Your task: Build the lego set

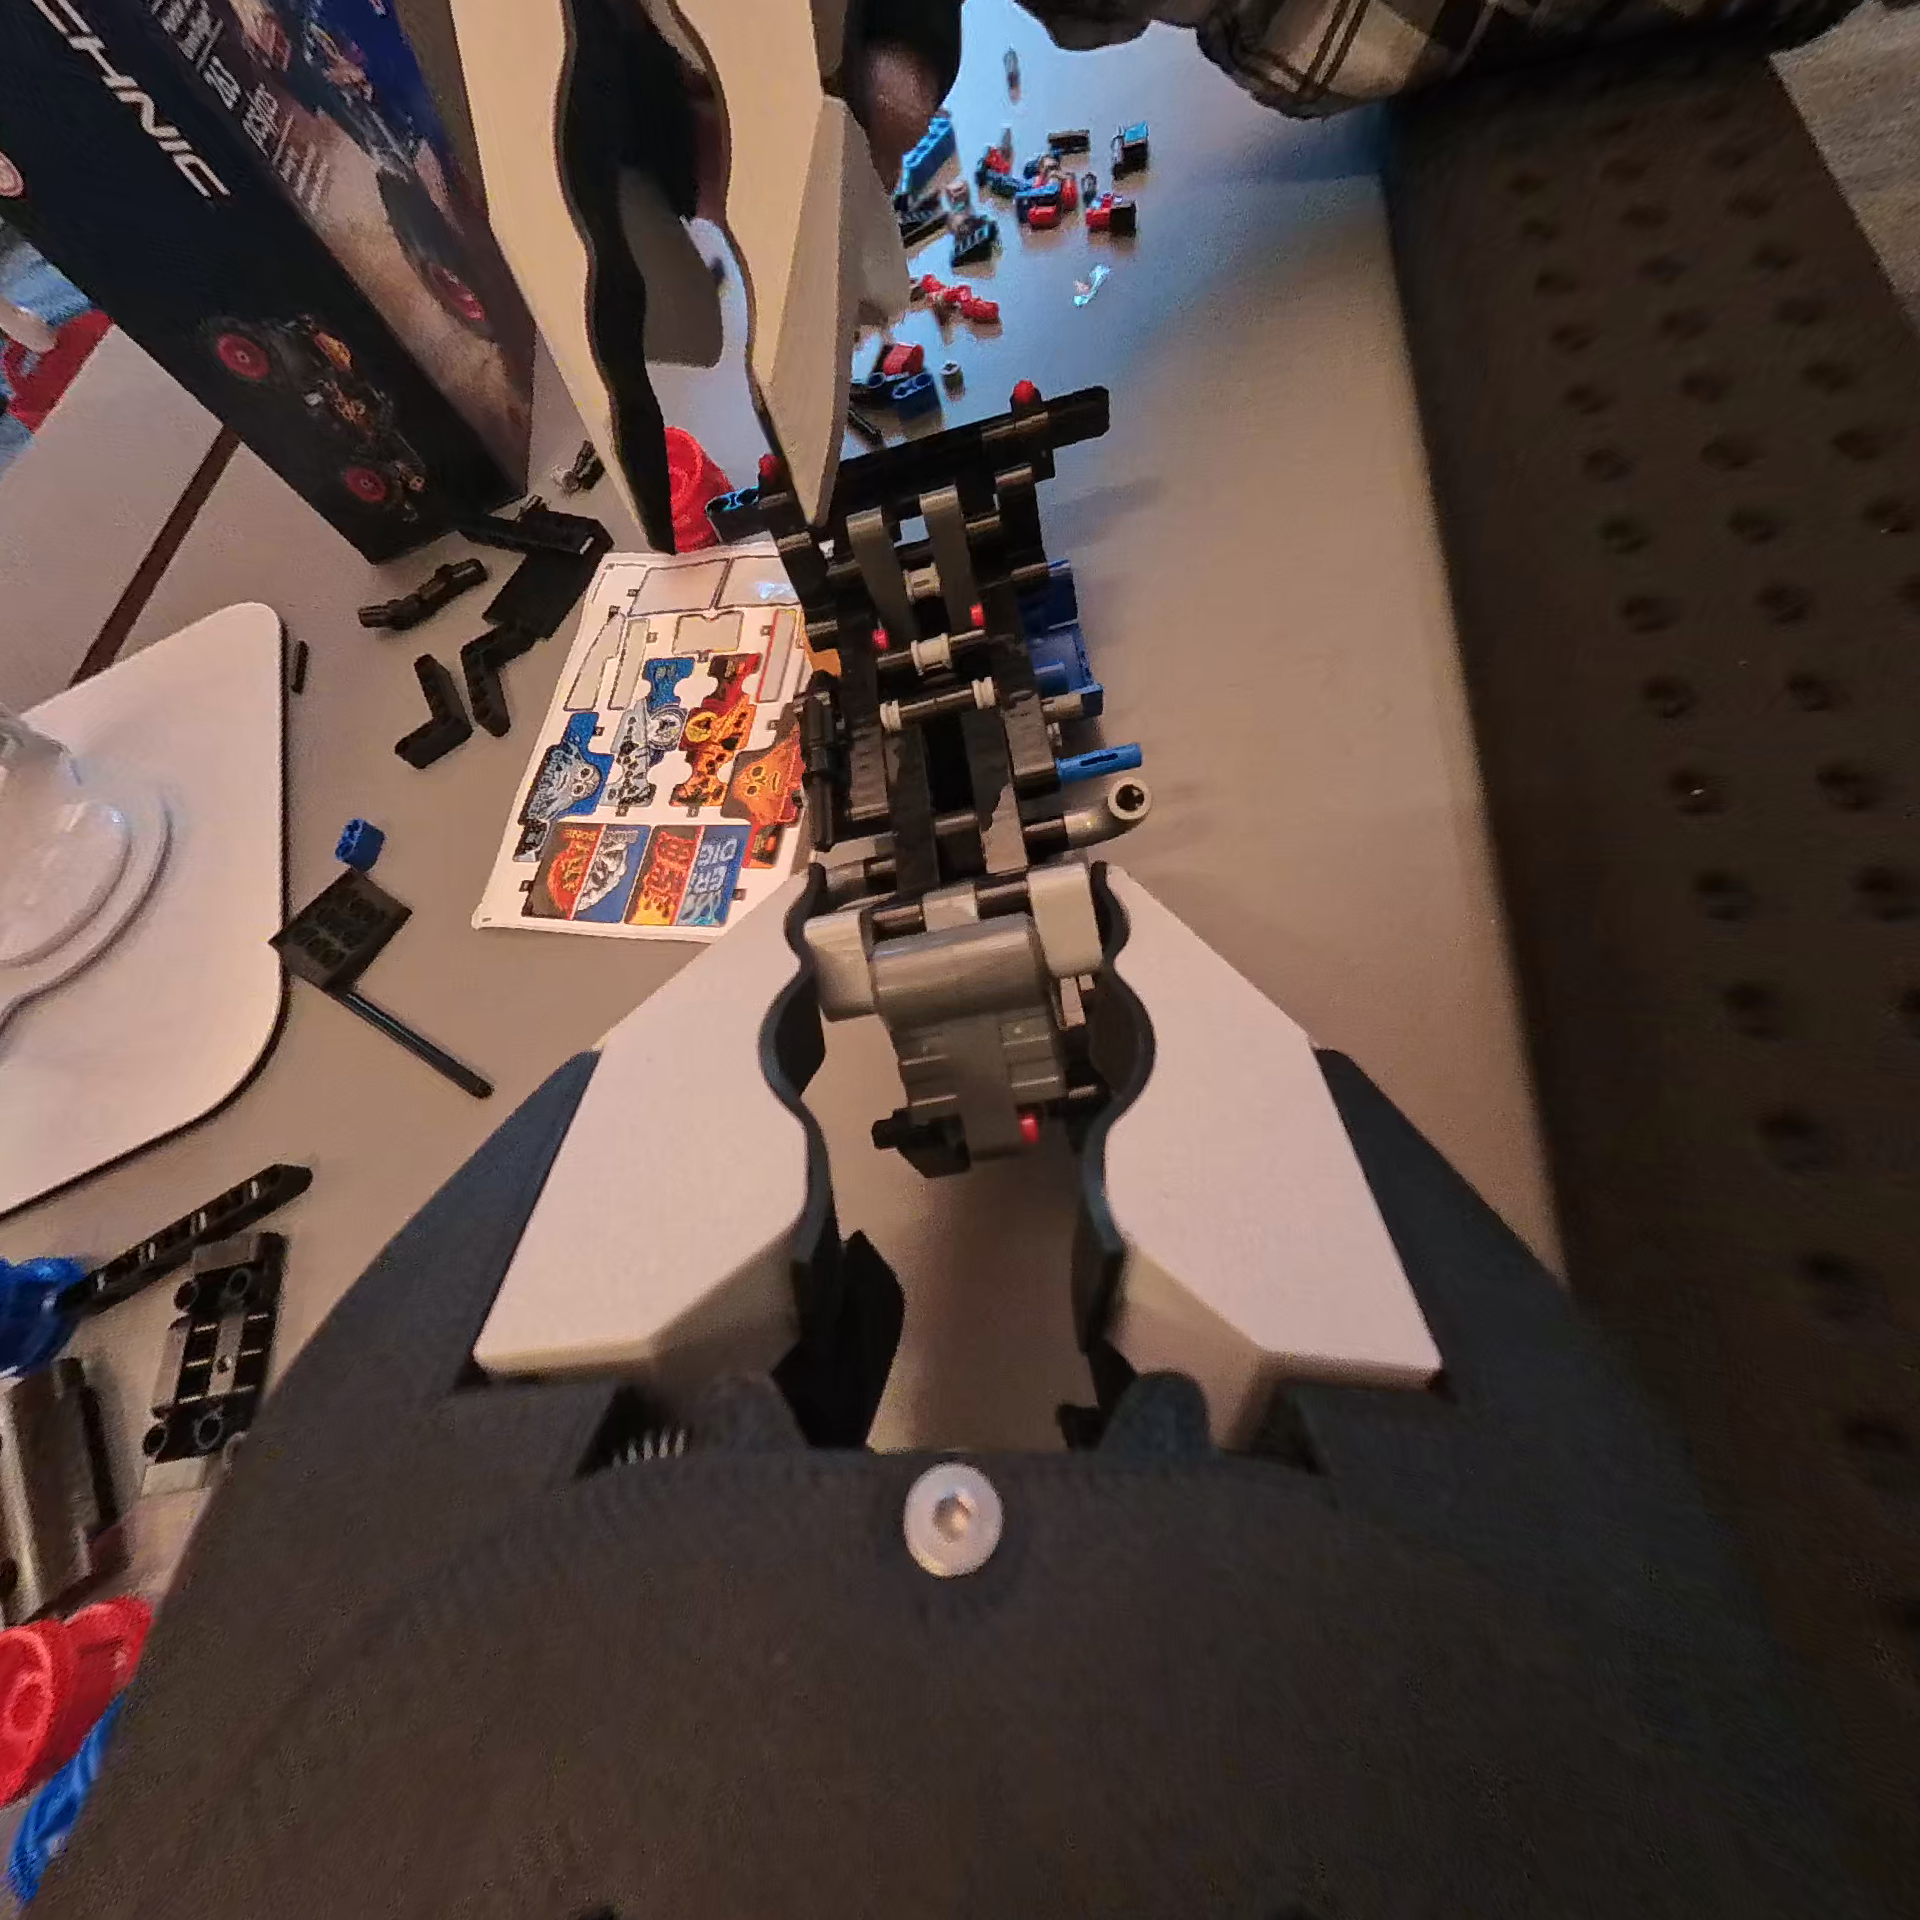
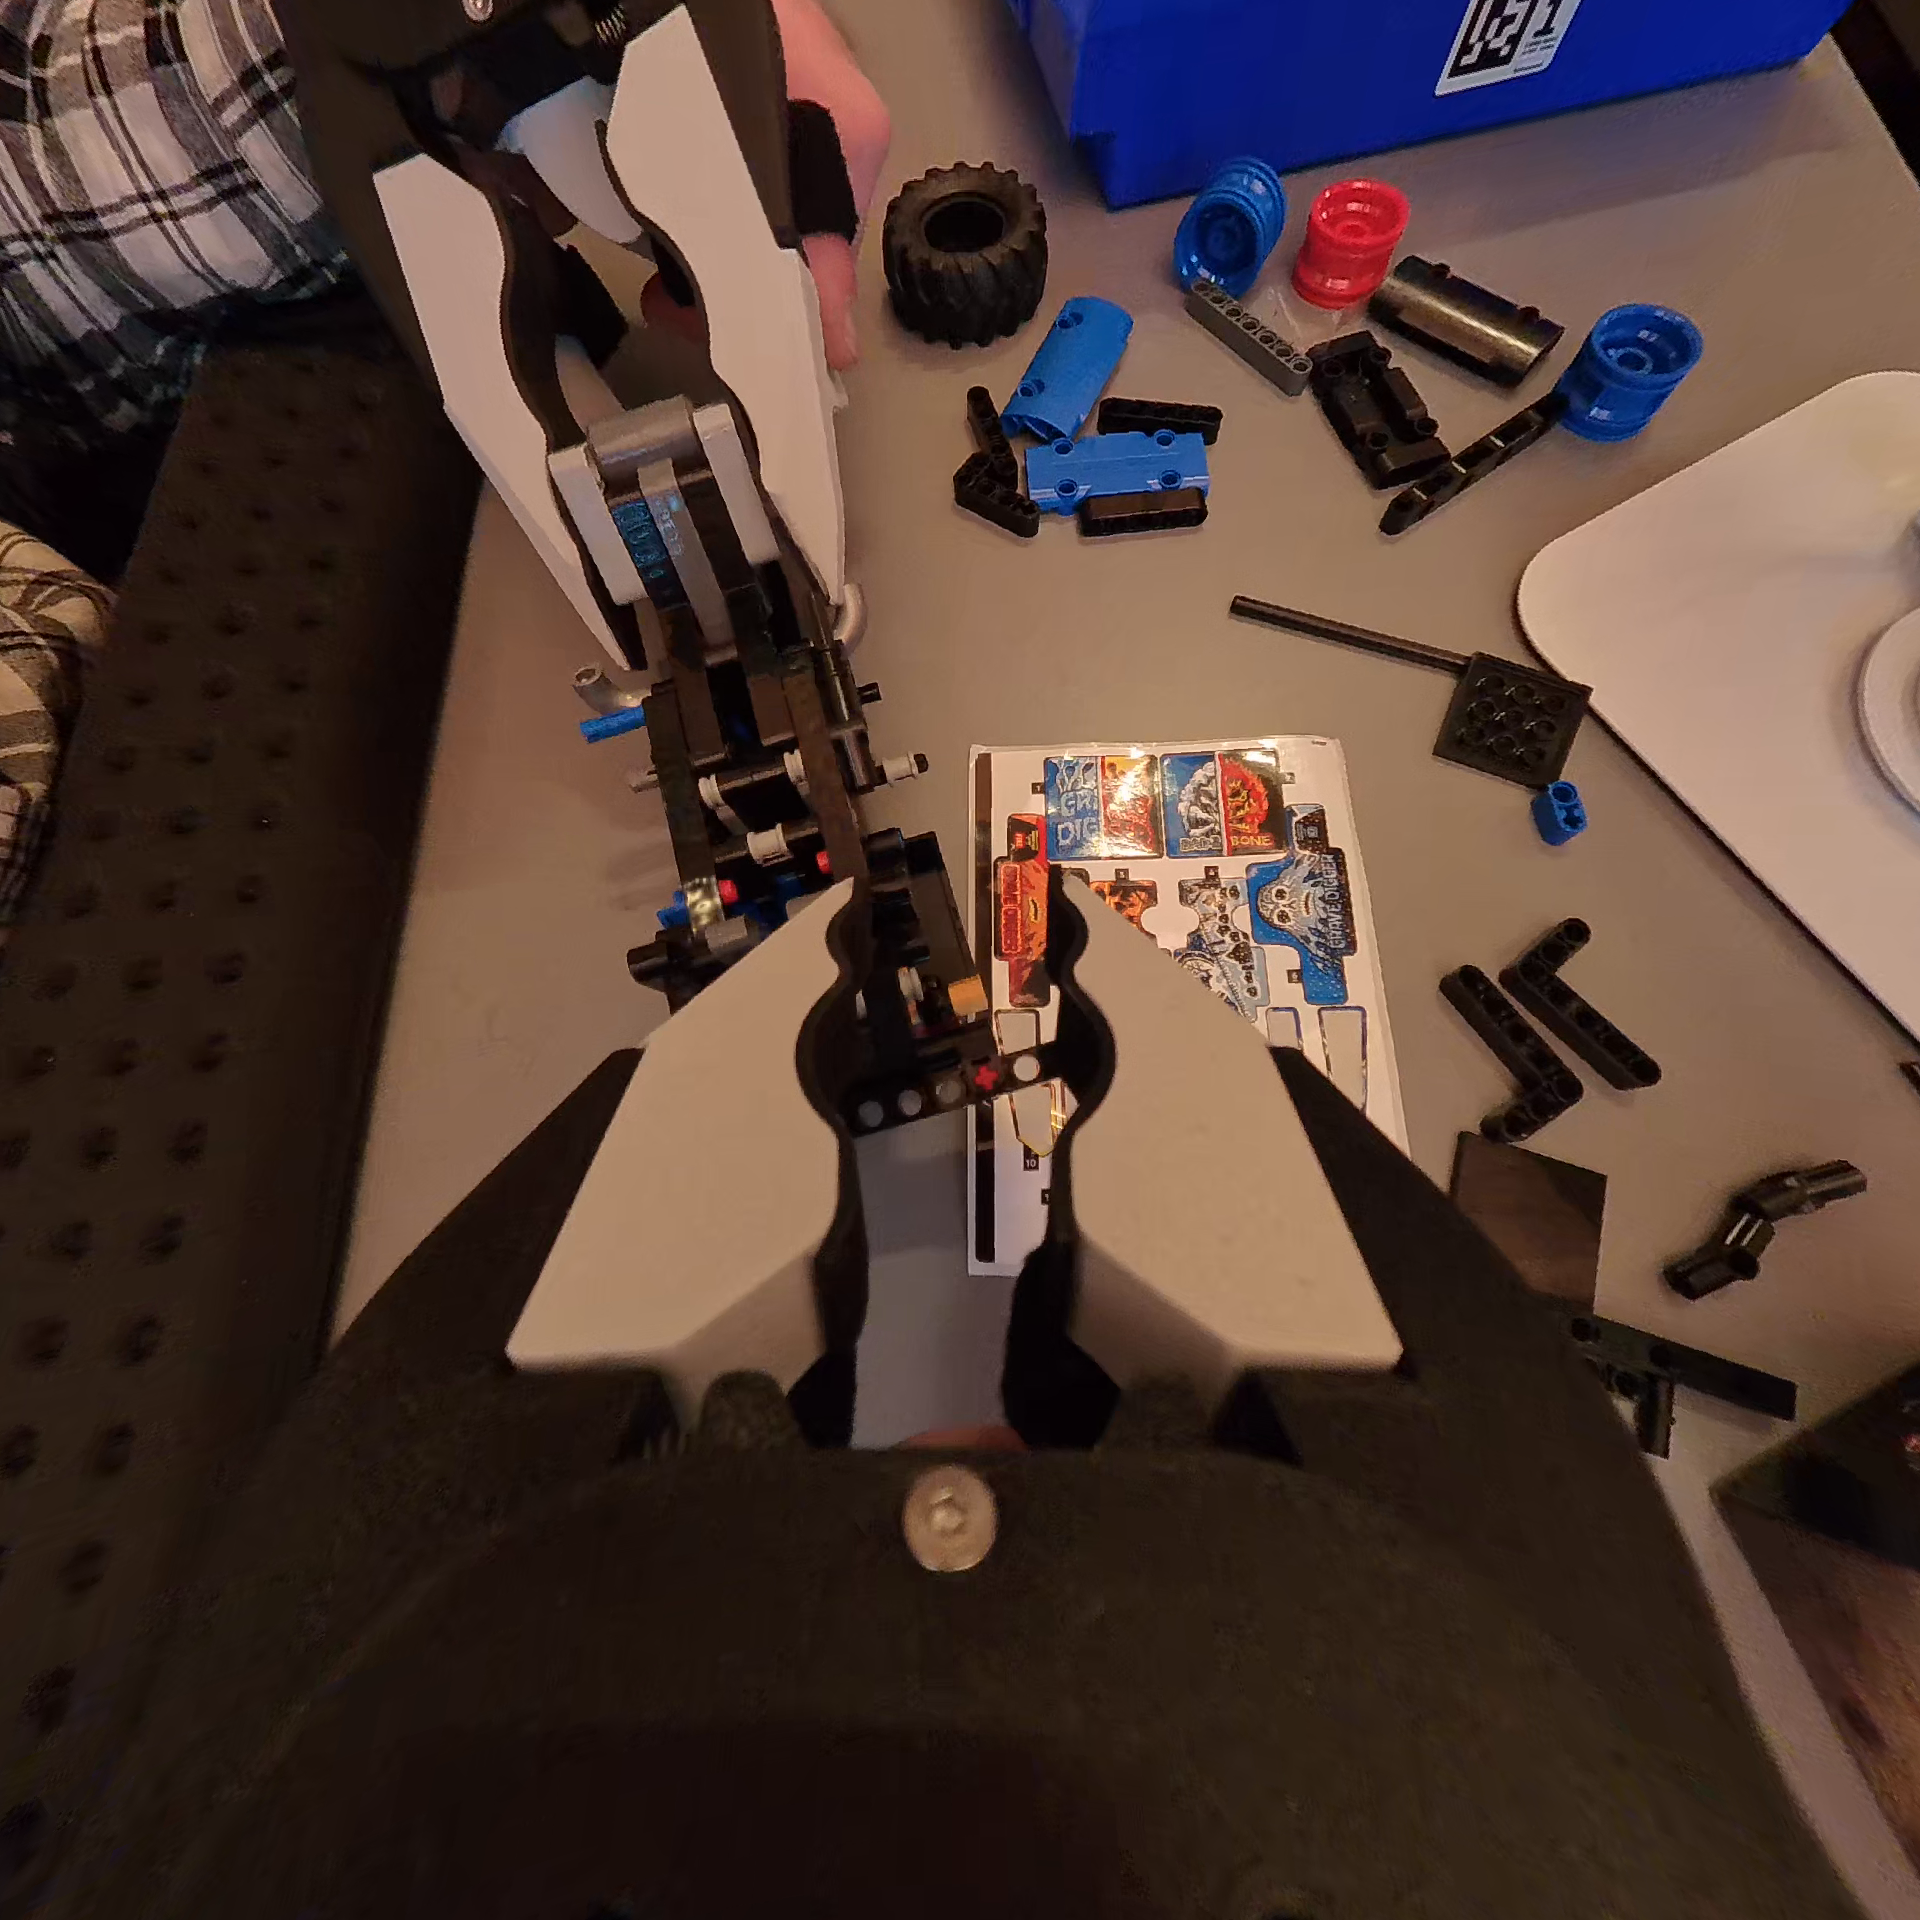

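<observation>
A half-built black Lego chassis (image 1: 935,675) with grey, blue and red parts is held in the air between both grippers. My left gripper (image 1: 956,904) is shut on its grey end block (image 1: 956,977). In the right wrist view, my right gripper (image 2: 961,904) is shut on the other end, with a black holed beam (image 2: 935,1086) lying between its jaws. The chassis (image 2: 748,748) runs from there up to the left gripper (image 2: 623,416). The right gripper also shows at the top of the left wrist view (image 1: 727,312).
A sticker sheet (image 2: 1174,935) lies under the chassis. Loose black beams (image 2: 1548,1029), blue panels (image 2: 1117,468), a tyre (image 2: 961,255), blue and red wheels (image 2: 1351,244) and a blue bin (image 2: 1351,83) lie around. The set's box (image 1: 260,260), a white mat (image 2: 1714,623) and a dark quilted edge (image 1: 1662,727) border the table. Spacing between my two grippers at the tips: around 10 cm.
</observation>
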The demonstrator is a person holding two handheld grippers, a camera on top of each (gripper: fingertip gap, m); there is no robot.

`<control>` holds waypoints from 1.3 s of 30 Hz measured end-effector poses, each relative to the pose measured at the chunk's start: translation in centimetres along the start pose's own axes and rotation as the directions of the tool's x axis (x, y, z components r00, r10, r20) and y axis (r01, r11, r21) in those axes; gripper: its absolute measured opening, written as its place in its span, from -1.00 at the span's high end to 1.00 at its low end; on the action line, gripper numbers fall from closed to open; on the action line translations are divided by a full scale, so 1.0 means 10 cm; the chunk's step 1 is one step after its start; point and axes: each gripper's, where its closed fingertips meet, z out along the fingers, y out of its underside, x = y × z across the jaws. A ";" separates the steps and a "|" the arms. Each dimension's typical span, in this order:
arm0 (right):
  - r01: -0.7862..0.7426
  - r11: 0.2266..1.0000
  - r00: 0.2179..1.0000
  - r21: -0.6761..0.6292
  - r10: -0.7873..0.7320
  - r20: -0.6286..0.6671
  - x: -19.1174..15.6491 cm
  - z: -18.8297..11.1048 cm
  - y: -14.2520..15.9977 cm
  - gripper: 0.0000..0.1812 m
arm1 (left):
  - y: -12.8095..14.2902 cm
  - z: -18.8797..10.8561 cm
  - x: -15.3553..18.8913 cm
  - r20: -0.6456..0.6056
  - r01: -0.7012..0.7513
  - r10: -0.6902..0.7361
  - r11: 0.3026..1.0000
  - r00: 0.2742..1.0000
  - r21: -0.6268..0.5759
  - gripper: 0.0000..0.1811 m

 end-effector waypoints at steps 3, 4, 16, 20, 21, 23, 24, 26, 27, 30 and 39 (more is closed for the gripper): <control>0.001 1.000 1.000 0.001 -0.001 -0.002 0.00 -0.01 0.00 0.66 | 0.00 0.00 0.00 0.010 -0.015 0.015 1.000 1.000 -0.005 0.47; 0.001 1.000 1.000 0.000 -0.001 -0.002 0.00 -0.01 0.00 0.66 | 0.00 0.00 0.00 0.015 -0.021 0.021 1.000 1.000 -0.008 0.47; 0.000 1.000 1.000 0.002 0.000 0.002 0.00 -0.02 0.00 0.65 | 0.03 0.01 -0.04 0.118 -0.135 0.148 0.985 0.982 -0.106 0.44; -0.002 1.000 1.000 0.003 0.002 0.003 0.00 -0.02 0.01 0.65 | 0.04 0.01 -0.05 0.119 -0.134 0.146 0.986 0.982 -0.102 0.43; -0.003 1.000 1.000 0.003 0.003 0.003 0.00 -0.02 0.01 0.66 | 0.04 0.01 -0.05 0.120 -0.133 0.145 0.986 0.982 -0.103 0.43; -0.004 1.000 1.000 0.003 0.004 0.004 0.00 -0.01 0.01 0.67 | 0.04 0.01 -0.05 0.114 -0.124 0.135 0.987 0.984 -0.098 0.42; -0.005 1.000 1.000 0.003 0.005 0.005 0.00 -0.01 0.01 0.67 | 0.04 0.01 -0.04 0.108 -0.116 0.125 0.989 0.986 -0.092 0.42; -0.004 1.000 1.000 -0.005 0.004 0.009 -0.01 0.00 0.03 0.66 | 0.04 0.01 -0.04 0.097 -0.098 0.105 0.992 0.990 -0.082 0.40; -0.003 1.000 1.000 -0.009 0.003 0.010 -0.01 0.01 0.04 0.67 | 0.05 0.01 -0.04 0.092 -0.089 0.096 0.993 0.991 -0.080 0.39; -0.006 1.000 1.000 -0.014 0.006 0.015 -0.01 0.03 0.05 0.67 | 0.06 0.00 -0.03 0.071 -0.062 0.067 0.996 0.995 -0.066 0.36; -0.007 1.000 1.000 -0.017 0.007 0.021 -0.02 0.05 0.06 0.67 | 0.05 -0.08 -0.05 0.043 0.003 -0.003 1.000 0.999 -0.011 0.36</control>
